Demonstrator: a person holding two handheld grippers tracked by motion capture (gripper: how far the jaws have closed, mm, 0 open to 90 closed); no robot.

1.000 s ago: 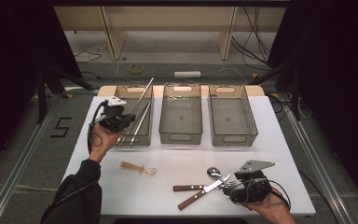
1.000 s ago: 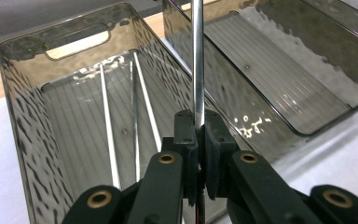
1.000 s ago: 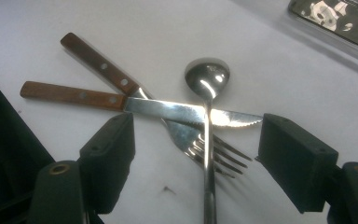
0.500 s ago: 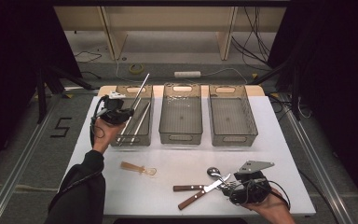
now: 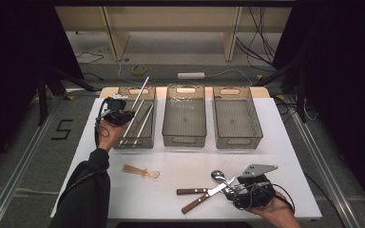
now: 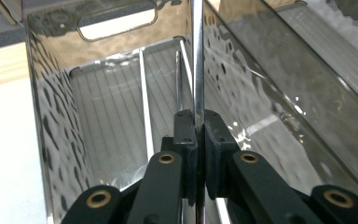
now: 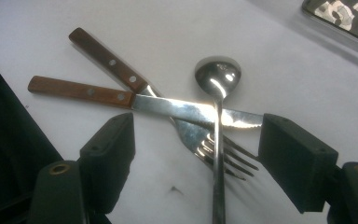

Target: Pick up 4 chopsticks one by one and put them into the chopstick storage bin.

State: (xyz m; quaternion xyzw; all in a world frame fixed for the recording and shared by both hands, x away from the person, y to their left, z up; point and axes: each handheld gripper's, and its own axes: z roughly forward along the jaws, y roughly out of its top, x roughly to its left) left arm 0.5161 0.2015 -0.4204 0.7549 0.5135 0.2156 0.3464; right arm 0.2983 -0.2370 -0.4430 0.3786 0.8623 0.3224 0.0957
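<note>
- The left gripper (image 5: 120,115) is at the left bin (image 5: 122,141), the one nearest the table's (image 5: 285,142) left edge, along the back. Its jaws are pinched tight on a thin metal rod (image 6: 197,60).
- The rod slants up and away over the bin's back rim (image 5: 140,93).
- Two more metal rods (image 6: 144,102) lie flat on the floor of that bin, just beside each other.
- The right gripper (image 7: 198,154) rests near the table's front right corner, its jaws spread wide with nothing pressed between them.
- Between and just beyond those jaws lie a wooden-handled knife (image 7: 135,100), a wooden-handled fork (image 7: 168,116) and a metal spoon (image 7: 217,88), crossing and touching each other.
- A small wooden spoon (image 5: 140,171) lies alone toward the front left of the table.
- The middle bin (image 5: 185,140) and the right bin (image 5: 236,142) stand side by side along the back.
</note>
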